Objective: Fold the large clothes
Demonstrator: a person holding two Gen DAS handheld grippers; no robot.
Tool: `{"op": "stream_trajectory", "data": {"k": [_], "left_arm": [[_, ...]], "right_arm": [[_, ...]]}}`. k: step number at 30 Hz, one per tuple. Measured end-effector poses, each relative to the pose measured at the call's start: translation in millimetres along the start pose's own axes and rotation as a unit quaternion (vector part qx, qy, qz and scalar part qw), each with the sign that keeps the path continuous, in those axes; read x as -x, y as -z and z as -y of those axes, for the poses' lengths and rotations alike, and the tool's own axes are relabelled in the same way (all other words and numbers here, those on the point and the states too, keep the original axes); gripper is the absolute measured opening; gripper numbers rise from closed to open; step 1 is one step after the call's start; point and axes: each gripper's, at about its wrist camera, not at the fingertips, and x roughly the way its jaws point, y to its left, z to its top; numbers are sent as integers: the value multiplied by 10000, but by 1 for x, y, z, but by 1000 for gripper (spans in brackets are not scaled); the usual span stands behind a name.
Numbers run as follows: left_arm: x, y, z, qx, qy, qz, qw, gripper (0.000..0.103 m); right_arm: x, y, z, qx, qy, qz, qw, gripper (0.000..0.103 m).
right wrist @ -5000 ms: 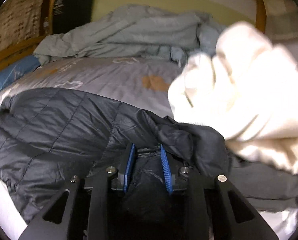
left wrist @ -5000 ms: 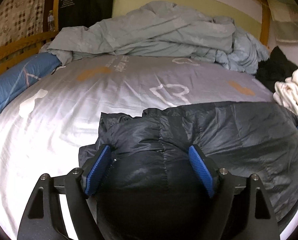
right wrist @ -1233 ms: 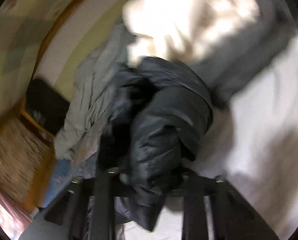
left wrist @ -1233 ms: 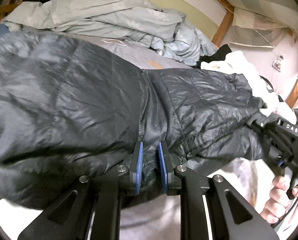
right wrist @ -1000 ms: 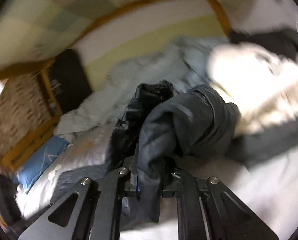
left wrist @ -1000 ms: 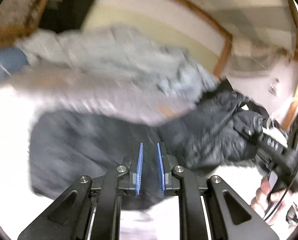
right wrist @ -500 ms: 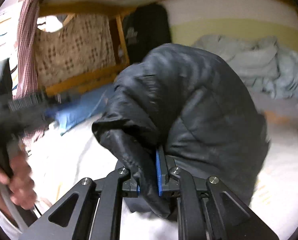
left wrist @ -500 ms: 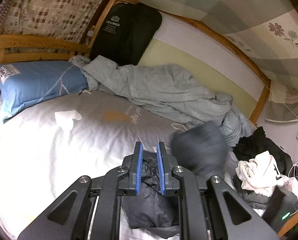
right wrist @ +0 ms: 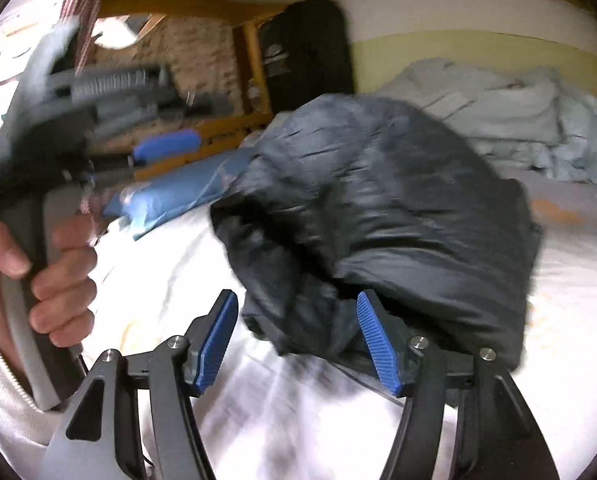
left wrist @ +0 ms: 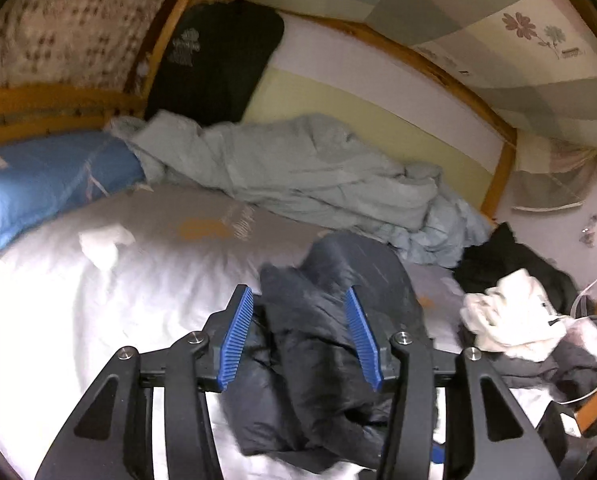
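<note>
A black quilted puffer jacket [left wrist: 330, 320] lies bunched in a heap on the white bed sheet [left wrist: 98, 300]. My left gripper [left wrist: 298, 294] hovers just above it. Its jaws are opening, with jacket fabric between the blue pads but not pinched. In the right wrist view the jacket [right wrist: 378, 208] bulges up in front of my right gripper [right wrist: 297, 298]. Those jaws are opening too: the left pad stands free and the fabric hangs loose by the right pad. A person's hand [right wrist: 54, 276] holds the left gripper's handle at the left edge.
A blue pillow [left wrist: 46, 184] lies at the head of the bed on the left. A crumpled grey-blue duvet [left wrist: 306, 176] runs along the far wall. White and dark clothes [left wrist: 514, 320] are piled at the right. A wooden bed frame [left wrist: 498, 172] and a hanging black bag [left wrist: 214, 64] stand behind.
Both grippers were shut on the jacket half a second ago and now stand apart. The jacket has dropped into a heap on the sheet.
</note>
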Motion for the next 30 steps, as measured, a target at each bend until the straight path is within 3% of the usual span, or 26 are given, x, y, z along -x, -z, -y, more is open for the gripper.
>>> {"op": "stream_trajectory", "data": {"k": [5,7,10,13,21,24,27,30], "left_arm": [[-26,-7,14,-19,383,-120,9992,54],[-48,-14,25,-280,100,-339,9990,54],[-78,-7,25,-530,-599,-731,9941,55],[-91,6,4,-191,-966,-1038,9897,54],[-109,40,-44,221,-1346,-1754,9750,55],[-121,48,-52,143,-1333,-1982,9709,56],[-128,56,-61,379,-1174,-2179,9681,56],[-130,62,-65,452,-1177,-2178,9678,57]], "right_arm": [[36,-13,47,-588,855,459,9935,64],[39,-21,70,-755,1205,419,9889,64],[28,-38,100,-916,1727,29,9807,64],[16,-48,117,-921,1901,-202,9772,64],[-41,-50,135,-1171,1576,-672,9782,64],[-56,-43,139,-1247,1434,-913,9775,64],[-64,-35,149,-1406,1319,-1087,9752,64],[-70,-27,157,-1443,1330,-1189,9733,64]]}}
